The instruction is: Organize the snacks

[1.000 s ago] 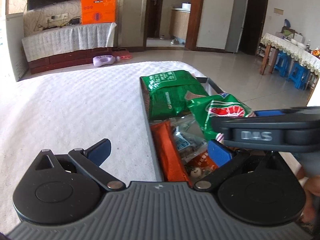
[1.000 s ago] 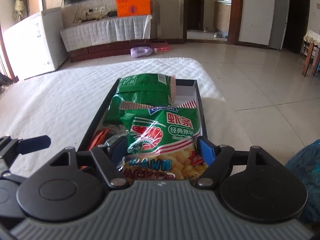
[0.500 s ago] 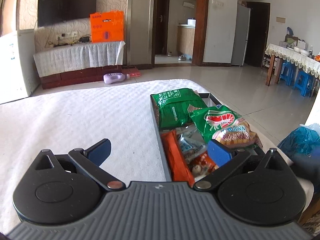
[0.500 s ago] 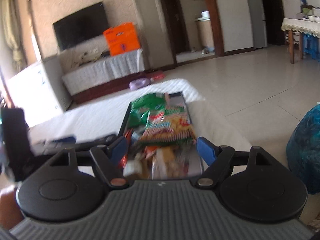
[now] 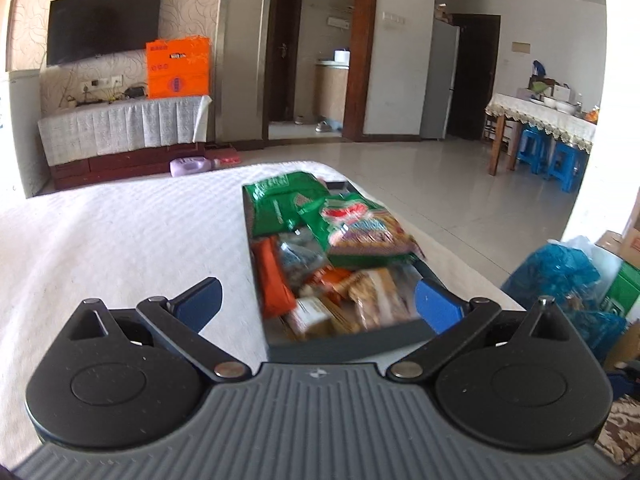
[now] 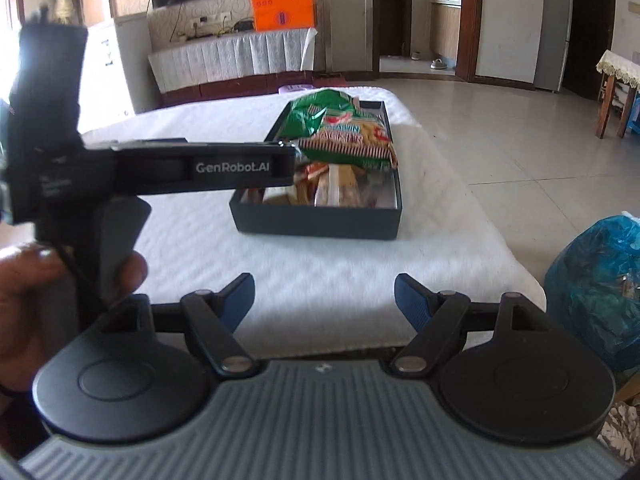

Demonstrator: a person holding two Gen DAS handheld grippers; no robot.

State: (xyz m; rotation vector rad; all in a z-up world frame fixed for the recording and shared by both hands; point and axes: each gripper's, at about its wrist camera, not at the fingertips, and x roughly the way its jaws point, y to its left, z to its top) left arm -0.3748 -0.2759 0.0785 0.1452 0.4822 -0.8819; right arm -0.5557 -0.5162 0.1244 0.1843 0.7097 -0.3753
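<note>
An orange box (image 5: 178,67) sits below a dark television (image 5: 102,22) — blue stools (image 5: 554,158) well apart.

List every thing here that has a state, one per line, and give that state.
Left claw: open, empty, above the box's near end.
Right claw: open, empty, short of the box.
Box: lidless, heaped with snacks, resting on the white cloth.
Prawn cracker bag: sealed, lying on top of the pile.
Green bag: sealed, at the far end.
Television: off.
</note>
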